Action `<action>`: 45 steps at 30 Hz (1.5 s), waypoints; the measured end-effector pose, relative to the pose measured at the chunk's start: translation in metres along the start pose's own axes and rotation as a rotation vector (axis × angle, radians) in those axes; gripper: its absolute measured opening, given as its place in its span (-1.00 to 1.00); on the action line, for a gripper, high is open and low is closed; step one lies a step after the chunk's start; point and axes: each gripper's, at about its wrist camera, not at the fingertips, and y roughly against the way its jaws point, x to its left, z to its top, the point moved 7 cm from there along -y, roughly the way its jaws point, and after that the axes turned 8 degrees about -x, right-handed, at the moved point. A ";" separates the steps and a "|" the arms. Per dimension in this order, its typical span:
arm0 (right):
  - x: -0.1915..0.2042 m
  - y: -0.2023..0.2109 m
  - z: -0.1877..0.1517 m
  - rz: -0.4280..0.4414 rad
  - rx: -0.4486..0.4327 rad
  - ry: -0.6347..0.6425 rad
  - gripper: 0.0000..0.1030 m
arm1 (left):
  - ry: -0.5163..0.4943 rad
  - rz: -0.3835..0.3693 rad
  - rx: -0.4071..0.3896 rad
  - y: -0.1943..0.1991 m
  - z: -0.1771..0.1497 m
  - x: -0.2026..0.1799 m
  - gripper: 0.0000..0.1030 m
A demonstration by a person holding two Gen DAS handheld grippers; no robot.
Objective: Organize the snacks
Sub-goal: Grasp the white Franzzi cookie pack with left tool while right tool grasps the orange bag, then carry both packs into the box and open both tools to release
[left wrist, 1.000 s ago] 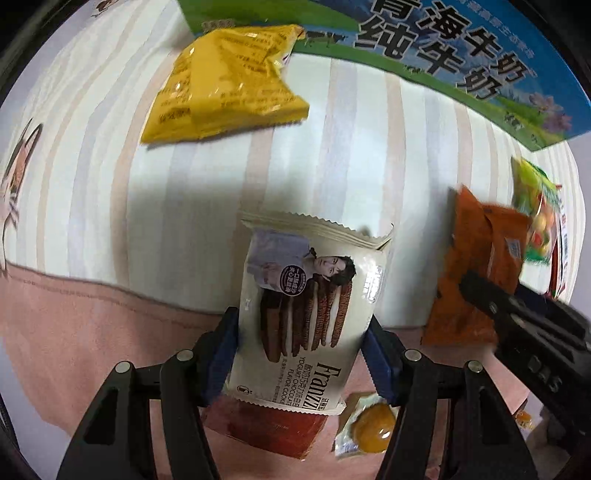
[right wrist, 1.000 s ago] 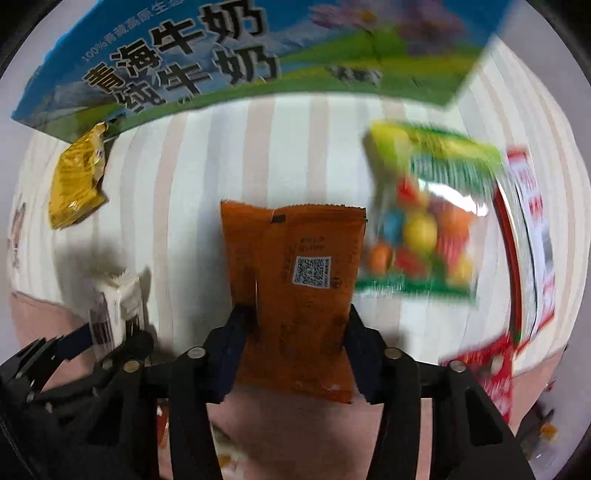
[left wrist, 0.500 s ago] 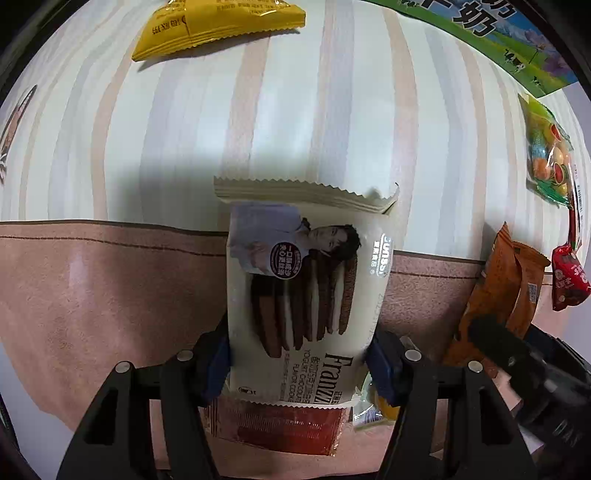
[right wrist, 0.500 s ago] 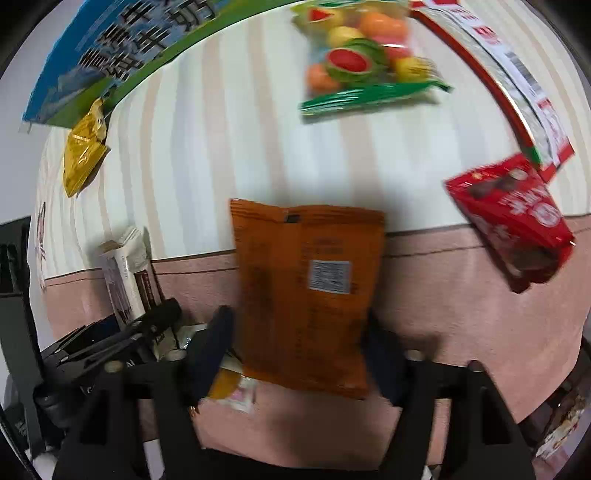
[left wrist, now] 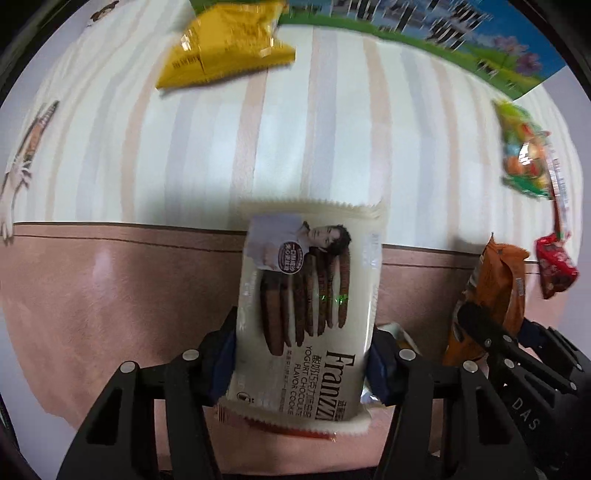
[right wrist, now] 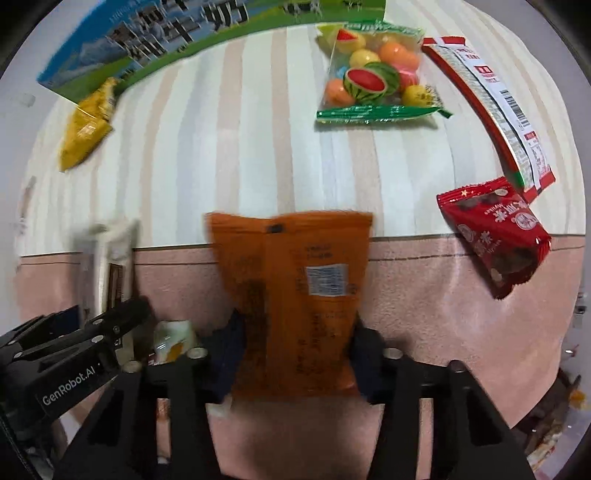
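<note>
My left gripper (left wrist: 303,358) points down with a cream pack of chocolate cookies (left wrist: 310,306) upright between its blue pads. The jaws are closing and pressing on the pack's sides. My right gripper (right wrist: 297,350) grips an orange snack packet (right wrist: 295,295), barcode side up, and its jaws are closing on it too. Both packs hang over the line where the striped cloth (left wrist: 207,155) meets its pink border (left wrist: 110,295). In the left wrist view the orange packet (left wrist: 495,280) shows at the right. In the right wrist view the cookie pack (right wrist: 114,258) shows at the left.
A yellow packet (left wrist: 225,48) and a blue-green milk carton (left wrist: 443,33) lie at the far side. A fruit candy bag (right wrist: 369,77), a long red-and-white pack (right wrist: 491,99) and a red packet (right wrist: 495,236) lie to the right. A small pouch (right wrist: 173,339) sits between the grippers.
Both grippers carried their packs from over the stripes toward the pink border. The right jaws spread around the orange packet half a second ago and are tight on it again.
</note>
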 end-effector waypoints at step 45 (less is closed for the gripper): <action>0.001 0.014 0.459 -0.037 -0.067 0.023 0.66 | -0.033 0.034 0.011 0.024 0.405 0.022 0.79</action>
